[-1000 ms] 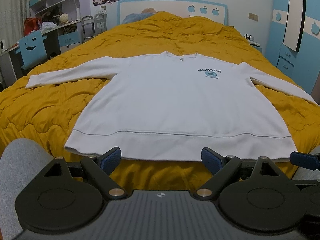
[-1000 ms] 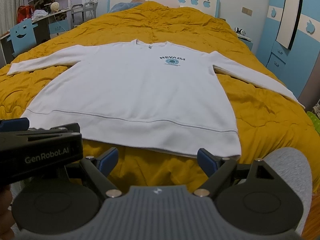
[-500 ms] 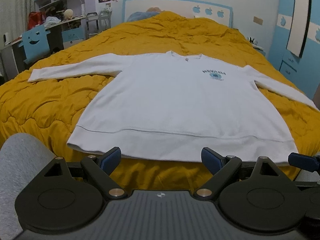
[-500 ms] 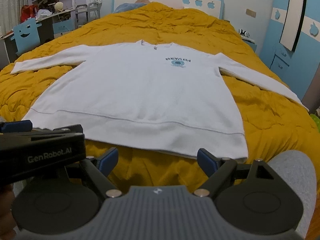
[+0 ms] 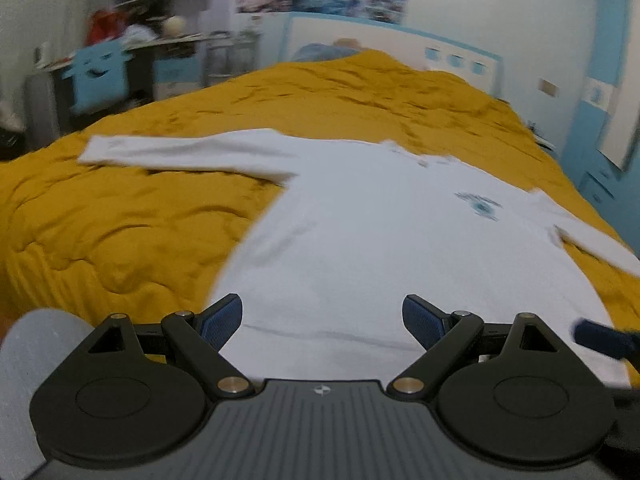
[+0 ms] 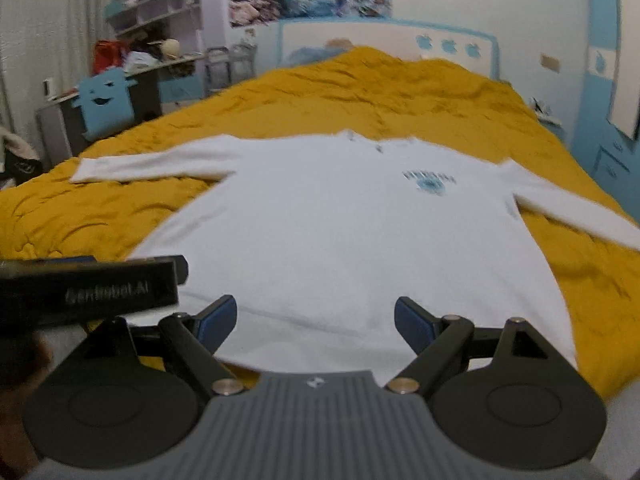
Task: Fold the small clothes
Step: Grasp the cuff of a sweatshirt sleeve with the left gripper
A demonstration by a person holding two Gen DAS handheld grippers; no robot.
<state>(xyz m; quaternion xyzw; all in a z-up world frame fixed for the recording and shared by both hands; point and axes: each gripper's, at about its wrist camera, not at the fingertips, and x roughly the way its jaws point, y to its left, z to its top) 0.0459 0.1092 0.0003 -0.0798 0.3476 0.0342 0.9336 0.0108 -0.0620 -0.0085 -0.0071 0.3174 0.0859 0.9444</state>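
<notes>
A white long-sleeved sweatshirt (image 5: 380,240) with a small blue chest print lies flat, face up, on the mustard-yellow bedspread (image 5: 120,232), sleeves spread to both sides; it also shows in the right wrist view (image 6: 340,232). My left gripper (image 5: 322,320) is open and empty, hovering over the hem near the sweatshirt's left side. My right gripper (image 6: 315,320) is open and empty, over the hem's middle. The left gripper's body (image 6: 88,292) shows at the left of the right wrist view. Both views are motion-blurred.
The bed's blue-and-white headboard (image 6: 380,40) stands at the far end. A desk with a blue chair (image 6: 106,100) and shelves is at the left. Blue cabinets (image 6: 608,120) line the right wall. A grey-clad knee (image 5: 24,360) is at the lower left.
Both grippers have moved forward over the sweatshirt's hem, which earlier lay ahead of the fingertips. Both views have swung to the left. Jaws stay open.
</notes>
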